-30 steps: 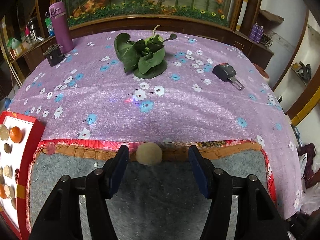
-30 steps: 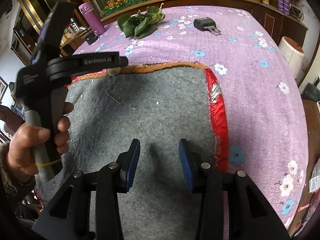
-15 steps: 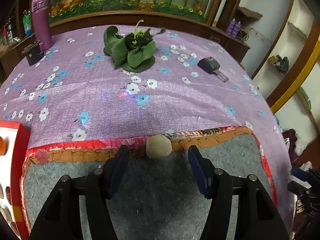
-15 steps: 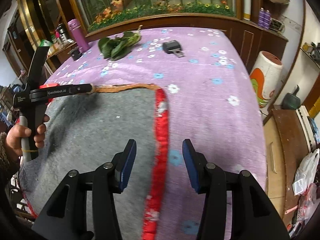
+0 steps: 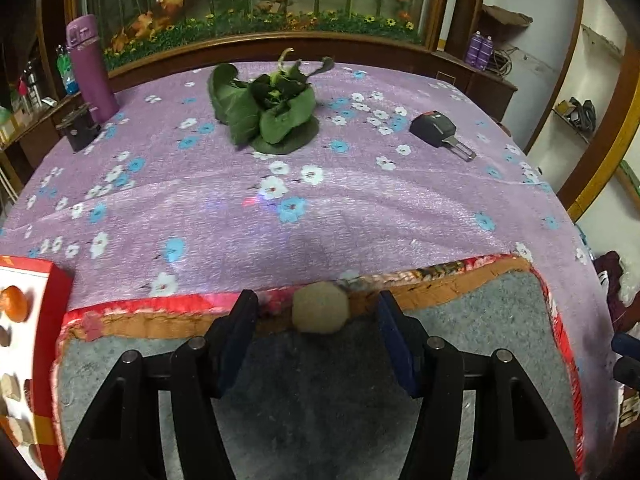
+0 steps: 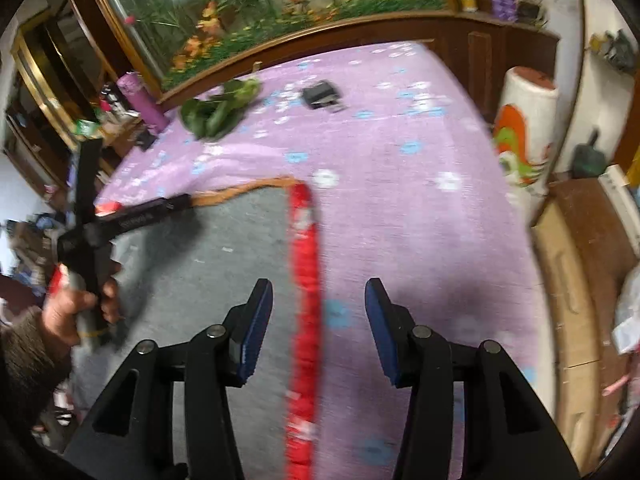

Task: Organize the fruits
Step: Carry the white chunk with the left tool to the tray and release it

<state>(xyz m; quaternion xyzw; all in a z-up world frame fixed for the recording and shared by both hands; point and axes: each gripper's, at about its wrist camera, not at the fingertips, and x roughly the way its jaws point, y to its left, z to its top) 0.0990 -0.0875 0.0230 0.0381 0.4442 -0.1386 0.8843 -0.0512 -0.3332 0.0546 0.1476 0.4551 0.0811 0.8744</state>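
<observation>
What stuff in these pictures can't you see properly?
- Red tray, left wrist view: cut off by the left edge, so most of its compartments and fruit are out of sight.
- Pale round fruit, left wrist view: too blurred to name; whether it touches the left gripper is unclear.
- Right wrist view: motion blur smears the leaves and the black gadget.
- Right gripper: open, nothing between its jaws; no fruit shows in that view.

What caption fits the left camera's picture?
Open left gripper straddling a pale round fruit at the grey mat's edge.
</observation>
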